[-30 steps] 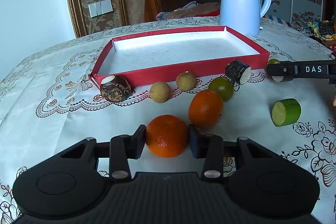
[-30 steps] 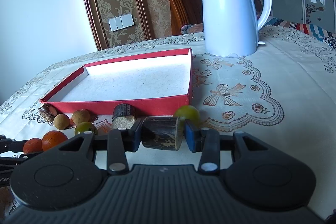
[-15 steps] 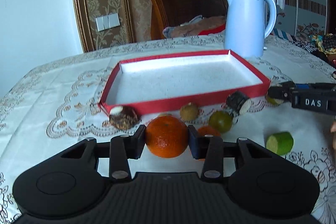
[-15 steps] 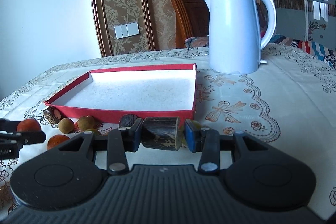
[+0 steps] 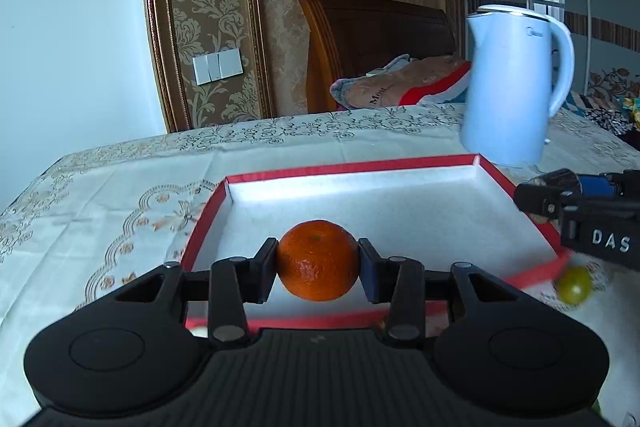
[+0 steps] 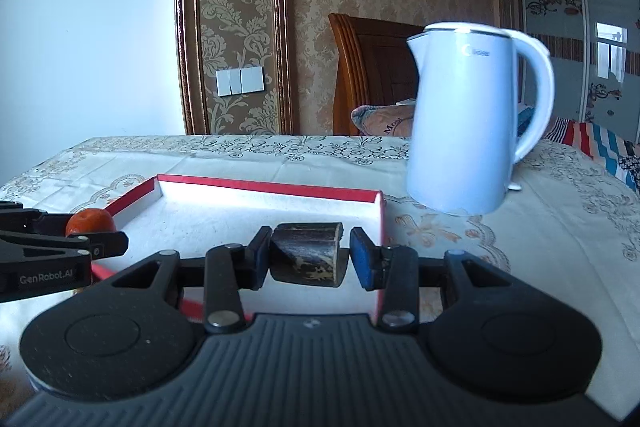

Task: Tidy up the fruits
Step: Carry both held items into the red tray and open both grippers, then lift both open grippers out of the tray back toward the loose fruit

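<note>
My left gripper (image 5: 318,265) is shut on an orange (image 5: 318,259) and holds it in the air just past the near rim of the red tray (image 5: 352,167), which has a white floor. In the right wrist view my right gripper (image 6: 308,259) is shut on a dark brown cylindrical fruit piece (image 6: 306,253), raised over the tray (image 6: 272,187) near its right wall. The left gripper (image 6: 100,247) with the orange (image 6: 90,221) shows at the left of that view. The right gripper (image 5: 580,211) shows at the right edge of the left wrist view. Nothing lies in the tray.
A white electric kettle (image 5: 512,87) (image 6: 472,123) stands behind the tray's right corner. A green fruit (image 5: 574,285) lies on the lace tablecloth outside the tray's right front corner. A wooden chair with clothes on it stands behind the table.
Both grippers rose and moved forward from the tablecloth to above the tray's front edge, each keeping its fruit. The loose fruits in front of the tray dropped out of view.
</note>
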`<state>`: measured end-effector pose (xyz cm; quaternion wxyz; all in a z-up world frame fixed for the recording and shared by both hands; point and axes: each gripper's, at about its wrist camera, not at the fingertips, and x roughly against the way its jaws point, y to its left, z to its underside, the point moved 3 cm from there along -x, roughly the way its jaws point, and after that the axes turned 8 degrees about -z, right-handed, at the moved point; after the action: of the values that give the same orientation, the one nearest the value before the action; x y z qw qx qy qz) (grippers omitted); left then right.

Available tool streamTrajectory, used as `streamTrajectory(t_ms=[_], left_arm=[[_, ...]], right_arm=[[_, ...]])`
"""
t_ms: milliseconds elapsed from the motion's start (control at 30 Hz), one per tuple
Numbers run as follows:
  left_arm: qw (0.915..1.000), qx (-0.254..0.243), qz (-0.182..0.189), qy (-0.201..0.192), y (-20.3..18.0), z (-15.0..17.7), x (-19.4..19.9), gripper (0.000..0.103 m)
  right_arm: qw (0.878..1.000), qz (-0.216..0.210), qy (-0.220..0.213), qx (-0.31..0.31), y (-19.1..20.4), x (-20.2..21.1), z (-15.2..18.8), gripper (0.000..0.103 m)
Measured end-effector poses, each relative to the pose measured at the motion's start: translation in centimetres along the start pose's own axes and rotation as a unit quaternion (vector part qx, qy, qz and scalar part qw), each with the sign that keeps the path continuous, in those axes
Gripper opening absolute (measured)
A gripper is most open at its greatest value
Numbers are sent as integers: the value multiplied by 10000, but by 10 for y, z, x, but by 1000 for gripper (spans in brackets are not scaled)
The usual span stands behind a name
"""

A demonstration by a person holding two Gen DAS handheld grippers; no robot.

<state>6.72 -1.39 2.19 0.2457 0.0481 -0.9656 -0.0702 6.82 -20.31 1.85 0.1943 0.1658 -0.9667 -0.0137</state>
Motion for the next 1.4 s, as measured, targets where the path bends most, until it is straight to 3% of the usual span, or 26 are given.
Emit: streamTrajectory(t_ms=[333, 767, 833, 900, 1033, 1100, 1133, 1400], left_arm=[[9969, 270, -249, 700, 17, -11, -78, 41], [9939, 372, -322, 991, 23, -9, -101, 42], [9940, 342, -372, 972, 22, -9, -102, 42], [9942, 331, -401, 942, 22, -9, -102, 42], [9950, 321, -422, 843, 22, -11, -99, 49], [9959, 353, -403, 725, 22, -12, -96, 65], [9962, 351, -424, 676, 22, -12, -95, 67], [9978, 408, -454, 268, 26, -13, -77, 74]], right_arm=[[9969, 80, 774, -131, -10, -85, -8, 39], [9917, 20, 1278, -165, -11, -118, -4, 40], [9925, 63, 1216, -117, -10, -116, -6, 46], [9933, 116, 1147, -88, -10, -114, -7, 60], [9936, 114, 1116, -121, -11, -112, -9, 63], [9938, 130, 1098, -117, -11, -112, -8, 72], [9939, 150, 1089, -96, -10, -111, -8, 73], [9956, 150, 909, -183, -12, -101, -7, 85]])
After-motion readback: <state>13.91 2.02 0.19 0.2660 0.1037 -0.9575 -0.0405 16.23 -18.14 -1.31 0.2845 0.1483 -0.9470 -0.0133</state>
